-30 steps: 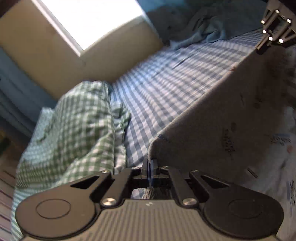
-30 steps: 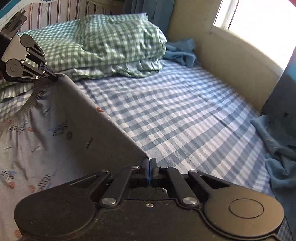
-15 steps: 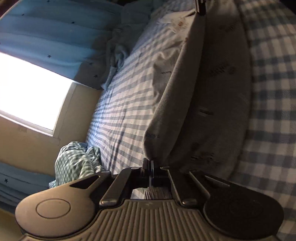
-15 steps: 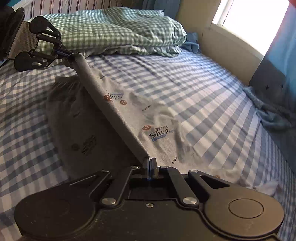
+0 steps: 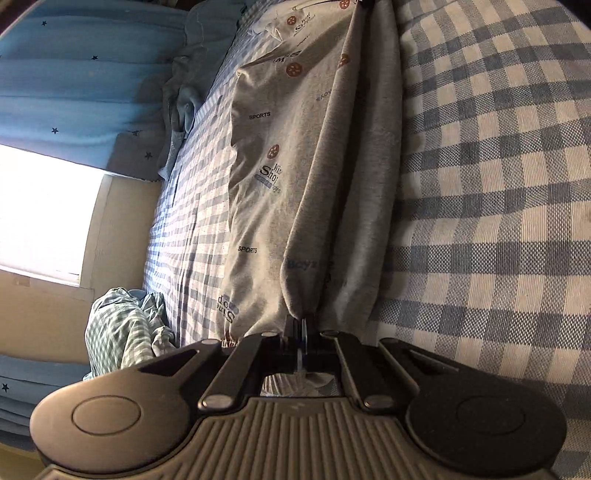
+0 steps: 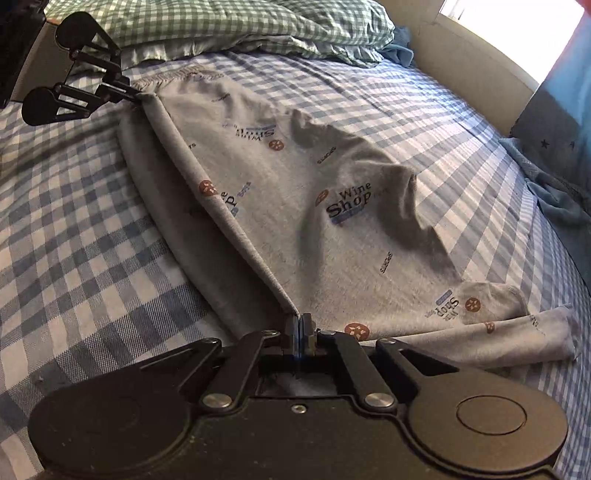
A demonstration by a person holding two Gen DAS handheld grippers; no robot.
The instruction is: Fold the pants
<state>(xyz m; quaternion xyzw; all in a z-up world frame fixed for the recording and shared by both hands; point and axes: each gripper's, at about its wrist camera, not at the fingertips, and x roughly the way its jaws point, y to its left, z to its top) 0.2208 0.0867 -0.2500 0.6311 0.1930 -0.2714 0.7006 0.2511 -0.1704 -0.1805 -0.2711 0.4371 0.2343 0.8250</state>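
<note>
Grey printed pants (image 6: 295, 206) now lowered onto checked bedsheet (image 6: 92, 240); left gripper (image 5: 301, 325) and right gripper (image 6: 300, 325) still clamped on taut fold edge; lengthwise fold nearly laid.

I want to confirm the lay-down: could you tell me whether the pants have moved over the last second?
Yes. The pants, previously held above the checked sheet, now lie spread on it, nearer the green pillow.

Grey printed cotton pants (image 6: 295, 192) spread on blue-checked bedsheet (image 6: 92, 258). Green-checked pillow (image 6: 221, 22) behind pants, at bed's far end. Crumpled blue cloth (image 6: 554, 199) right of pants, near bed edge.
</note>
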